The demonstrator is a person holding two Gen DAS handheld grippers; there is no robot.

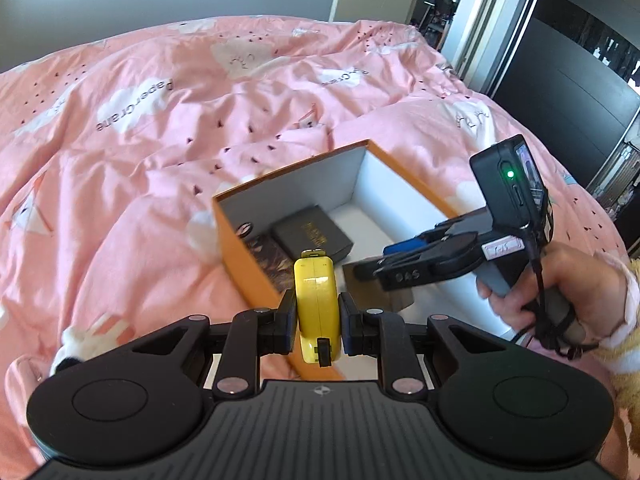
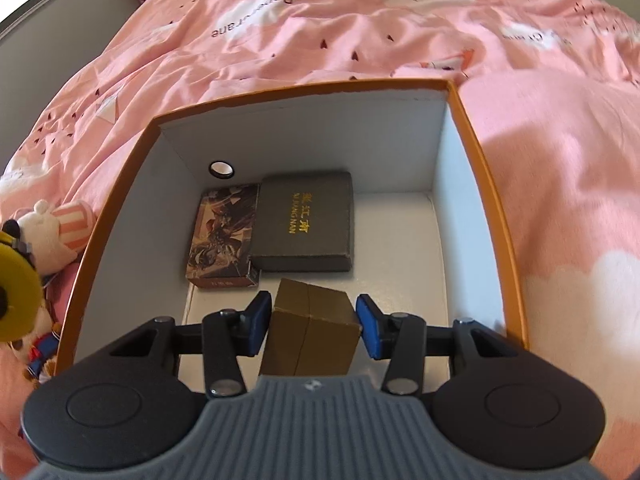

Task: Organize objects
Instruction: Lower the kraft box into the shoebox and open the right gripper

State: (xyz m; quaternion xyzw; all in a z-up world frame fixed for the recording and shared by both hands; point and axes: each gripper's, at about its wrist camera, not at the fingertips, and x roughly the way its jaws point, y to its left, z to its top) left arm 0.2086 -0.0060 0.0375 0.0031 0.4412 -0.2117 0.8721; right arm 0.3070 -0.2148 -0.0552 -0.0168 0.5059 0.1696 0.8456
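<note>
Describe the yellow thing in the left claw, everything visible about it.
The yellow tape measure is a flat, rounded case of glossy plastic with a seam running down its middle. A small black tab sits at its near end and a yellowish clip or tip at its far end. It stands on edge, pinched on both flat sides by the left claw, whose pads press against it. It hangs above the near rim of the orange box, touching nothing else that can be seen.

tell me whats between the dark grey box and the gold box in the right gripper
Nothing: in the right wrist view only a narrow strip of bare white floor of the orange box separates the dark grey box from the gold box.
</note>
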